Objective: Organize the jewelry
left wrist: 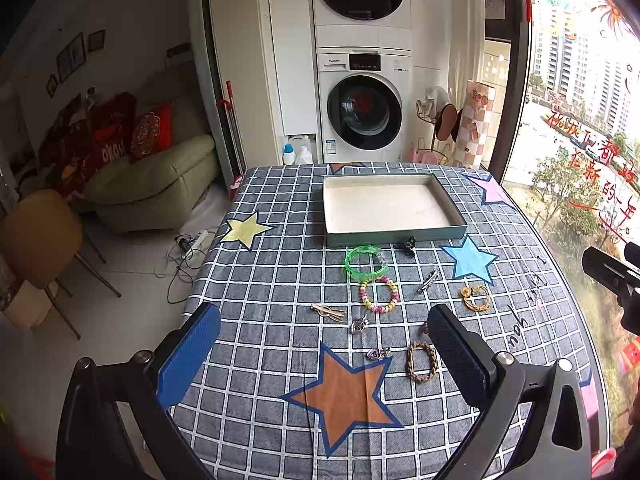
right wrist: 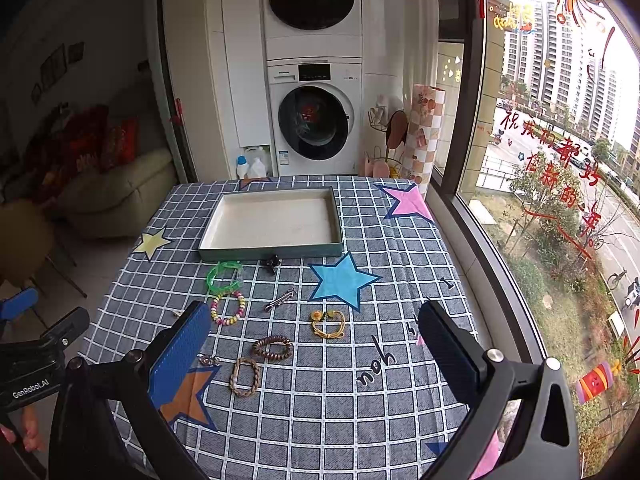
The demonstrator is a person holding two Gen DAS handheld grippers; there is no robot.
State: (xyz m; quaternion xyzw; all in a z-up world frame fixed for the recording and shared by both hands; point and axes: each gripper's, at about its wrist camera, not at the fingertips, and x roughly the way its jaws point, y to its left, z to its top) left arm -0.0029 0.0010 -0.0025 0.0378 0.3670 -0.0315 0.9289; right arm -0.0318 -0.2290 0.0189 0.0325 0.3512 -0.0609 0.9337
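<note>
An empty grey-green tray point(left wrist: 396, 236) point(right wrist: 272, 253) with a white floor sits at the far middle of the checked tablecloth. In front of it lie a green bangle point(left wrist: 366, 263) point(right wrist: 225, 277), a beaded bracelet point(left wrist: 380, 295) point(right wrist: 228, 309), a silver hair clip point(left wrist: 429, 281) point(right wrist: 280, 299), a yellow cord bracelet point(left wrist: 476, 298) point(right wrist: 329, 323), a braided tan bracelet point(left wrist: 422, 361) point(right wrist: 245, 377), a dark brown bracelet point(right wrist: 273, 347), a gold hairpin point(left wrist: 329, 312) and small pendants point(left wrist: 378, 354). My left gripper point(left wrist: 324, 354) is open above the near table. My right gripper point(right wrist: 316, 354) is open, hovering over the bracelets.
A small black clip point(left wrist: 406, 245) point(right wrist: 271, 262) lies against the tray's front wall. The table's right edge meets a large window point(right wrist: 560, 160). A washer and dryer stack point(left wrist: 362, 108) stands behind the table; a sofa point(left wrist: 152, 184) and chair point(left wrist: 40, 236) are at the left.
</note>
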